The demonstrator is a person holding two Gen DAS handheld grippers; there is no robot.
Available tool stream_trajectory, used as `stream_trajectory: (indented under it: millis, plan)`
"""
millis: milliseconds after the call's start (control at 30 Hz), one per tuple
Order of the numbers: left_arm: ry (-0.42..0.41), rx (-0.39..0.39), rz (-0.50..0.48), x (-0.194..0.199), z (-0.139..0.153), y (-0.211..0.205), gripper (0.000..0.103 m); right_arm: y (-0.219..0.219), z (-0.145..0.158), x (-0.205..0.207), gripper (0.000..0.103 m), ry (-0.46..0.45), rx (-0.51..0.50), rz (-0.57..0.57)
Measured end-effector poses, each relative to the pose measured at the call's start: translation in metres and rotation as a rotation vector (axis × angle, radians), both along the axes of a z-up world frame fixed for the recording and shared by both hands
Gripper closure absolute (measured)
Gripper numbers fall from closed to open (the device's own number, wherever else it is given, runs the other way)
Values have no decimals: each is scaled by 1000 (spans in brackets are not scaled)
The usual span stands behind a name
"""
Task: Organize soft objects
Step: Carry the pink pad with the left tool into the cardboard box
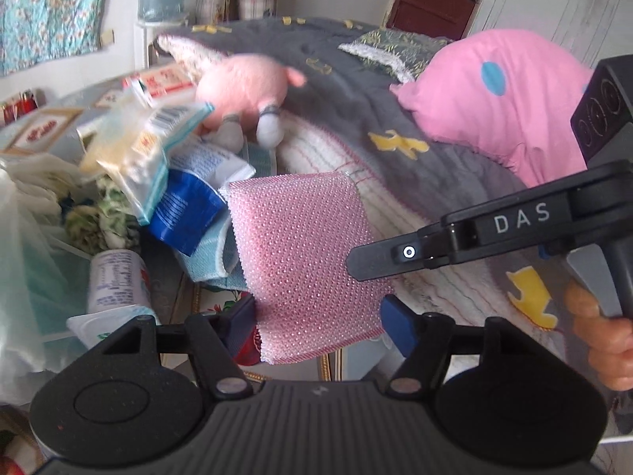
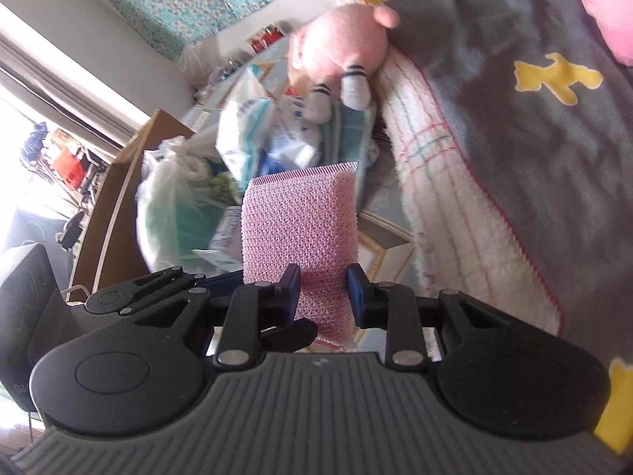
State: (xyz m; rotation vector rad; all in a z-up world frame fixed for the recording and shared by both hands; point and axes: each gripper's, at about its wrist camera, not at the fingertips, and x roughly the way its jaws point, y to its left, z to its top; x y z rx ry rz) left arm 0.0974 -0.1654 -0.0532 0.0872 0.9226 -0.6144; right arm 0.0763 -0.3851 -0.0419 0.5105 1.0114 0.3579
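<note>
Pink sponge (image 2: pixel 300 229) pinched in right claw (image 2: pixel 322 291); left claw (image 1: pixel 318 324) seemingly grips too.

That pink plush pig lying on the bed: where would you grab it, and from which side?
I would probably take the pink plush pig by its round body, coming from above on the open gray blanket side. The body is the widest soft part and faces up, while its small white feet point toward the pile of packets, which crowds that side.
</note>
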Motion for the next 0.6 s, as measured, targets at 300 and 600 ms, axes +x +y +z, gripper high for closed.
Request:
stream_trajectory:
  millis: [300, 600]
  plan:
    - [-143, 11, 84, -28, 56, 42, 33, 50, 58, -1, 77, -143, 8, 101]
    - [-208, 46, 303, -25, 111, 135, 34, 161, 106, 53, 77, -201, 63, 327]
